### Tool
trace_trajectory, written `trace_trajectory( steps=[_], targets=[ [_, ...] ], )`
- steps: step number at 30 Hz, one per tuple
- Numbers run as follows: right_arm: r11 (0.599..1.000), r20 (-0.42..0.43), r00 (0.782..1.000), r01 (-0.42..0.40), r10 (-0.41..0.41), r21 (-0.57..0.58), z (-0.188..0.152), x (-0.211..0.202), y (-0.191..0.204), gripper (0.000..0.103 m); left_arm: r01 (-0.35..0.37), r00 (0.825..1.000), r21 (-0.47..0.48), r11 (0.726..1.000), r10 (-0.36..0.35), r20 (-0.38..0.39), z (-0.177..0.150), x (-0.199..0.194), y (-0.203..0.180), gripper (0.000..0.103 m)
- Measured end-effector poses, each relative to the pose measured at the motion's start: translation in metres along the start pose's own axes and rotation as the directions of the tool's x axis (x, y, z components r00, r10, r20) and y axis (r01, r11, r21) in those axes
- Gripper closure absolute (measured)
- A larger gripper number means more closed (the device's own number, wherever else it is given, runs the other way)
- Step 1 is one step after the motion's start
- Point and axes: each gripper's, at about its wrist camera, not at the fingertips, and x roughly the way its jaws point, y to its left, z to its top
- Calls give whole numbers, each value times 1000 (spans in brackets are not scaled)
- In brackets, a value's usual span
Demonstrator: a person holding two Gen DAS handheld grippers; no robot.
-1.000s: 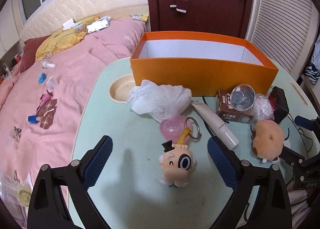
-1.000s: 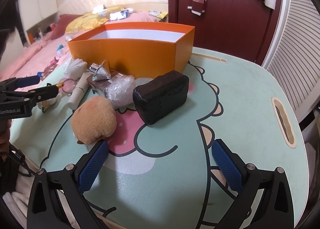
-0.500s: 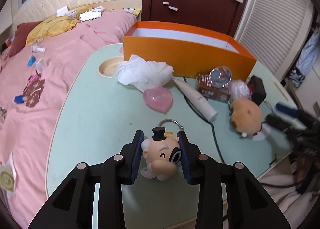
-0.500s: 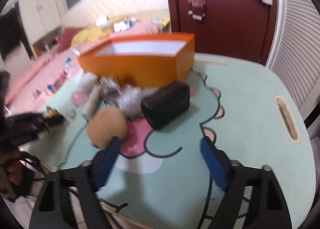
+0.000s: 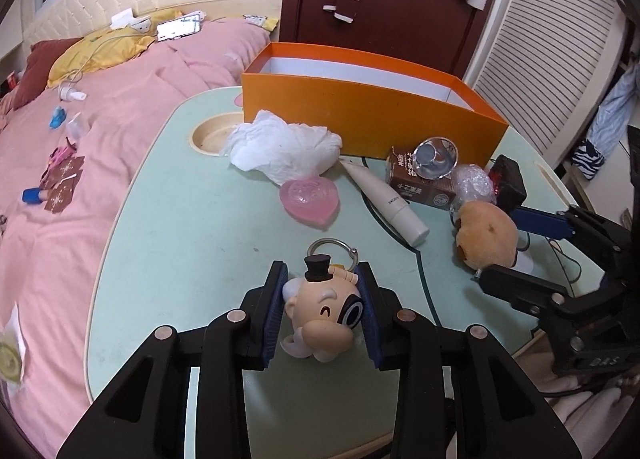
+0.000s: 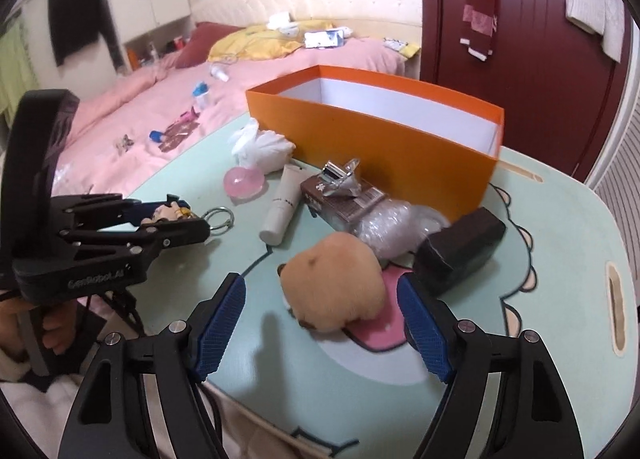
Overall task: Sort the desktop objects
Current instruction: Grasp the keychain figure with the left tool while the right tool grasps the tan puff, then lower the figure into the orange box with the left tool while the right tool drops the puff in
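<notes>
Two grippers, left gripper (image 5: 322, 313) clamped on glossy vinyl figurine keychain (image 5: 322, 315) (metal ring in front), right gripper (image 6: 322, 329) wide open, flanking fuzzy round plush (image 6: 334, 291).

The left gripper (image 6: 200, 225) body carries raised lettering reading "GenRobot.AI". Ahead of it, the brown carton (image 5: 422, 183) bears Chinese characters too small to read; the white tube (image 5: 390, 199) carries a small illegible printed line.
</notes>
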Motion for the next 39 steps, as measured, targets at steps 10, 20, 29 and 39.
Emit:
trace_trajectory(
  steps=[10,20,29,39],
  targets=[
    [999,56,998,-36,36,-13,-4,-11,2,58,12,999,-1,1000,-11,30,1,-2,-3,67],
    [995,171,981,-96,95,-1,20,-34,-5,57,118,985,-64,991,-109,135,25,-29,0,67],
    [984,305,950,-107,59,142,70,-47,-36,55,114,963,5,993,-112,246,100,-36,-8,67],
    [972,266,963,-30,-34,232,86,-13,-55,54,130,964,19,991,-130,231,162,16,-12,67]
  ],
)
